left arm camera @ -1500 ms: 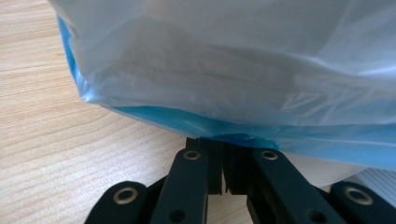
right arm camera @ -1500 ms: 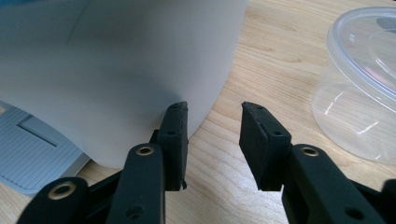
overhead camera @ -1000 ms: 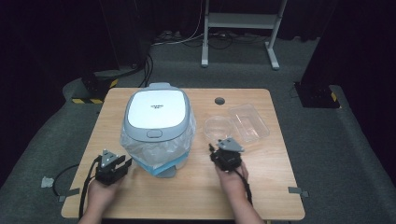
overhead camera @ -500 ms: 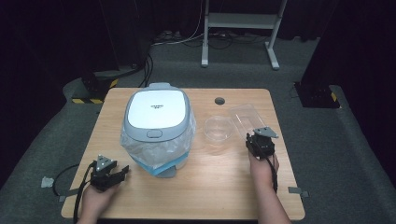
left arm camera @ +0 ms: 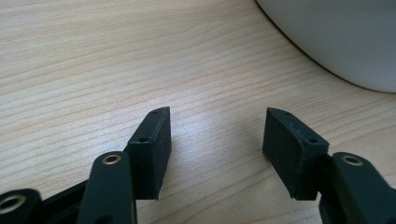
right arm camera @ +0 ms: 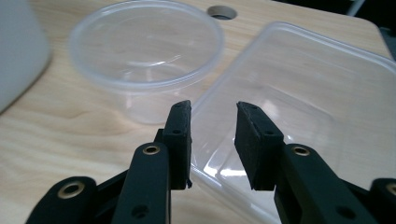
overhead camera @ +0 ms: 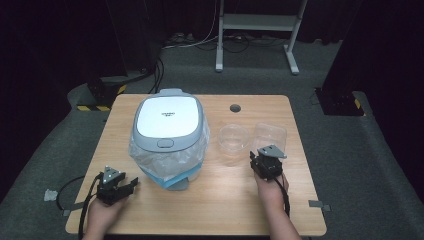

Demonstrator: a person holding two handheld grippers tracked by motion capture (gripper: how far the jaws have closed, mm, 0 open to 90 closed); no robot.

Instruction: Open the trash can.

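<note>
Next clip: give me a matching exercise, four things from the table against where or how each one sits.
Things:
1. cooker
2. round tub
3. rectangular tray
4. left gripper

States:
a. jaws apart over bare wood
b. right under the right gripper's jaws
c. wrapped below in clear plastic
d. between cooker and tray

Pairs: 1-c, 2-d, 3-b, 4-a

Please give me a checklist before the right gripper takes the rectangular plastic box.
1. Right gripper jaws apart, nothing pinched: ok.
2. Jaws straddle the near edge of the rectangular box: cannot tell.
3. Box empty: ok.
4. Round cup apart from the box: cannot tell; they look very close.
5. Left gripper open, resting away at the table corner: ok.
6. Rice cooker out of the way: ok.
</note>
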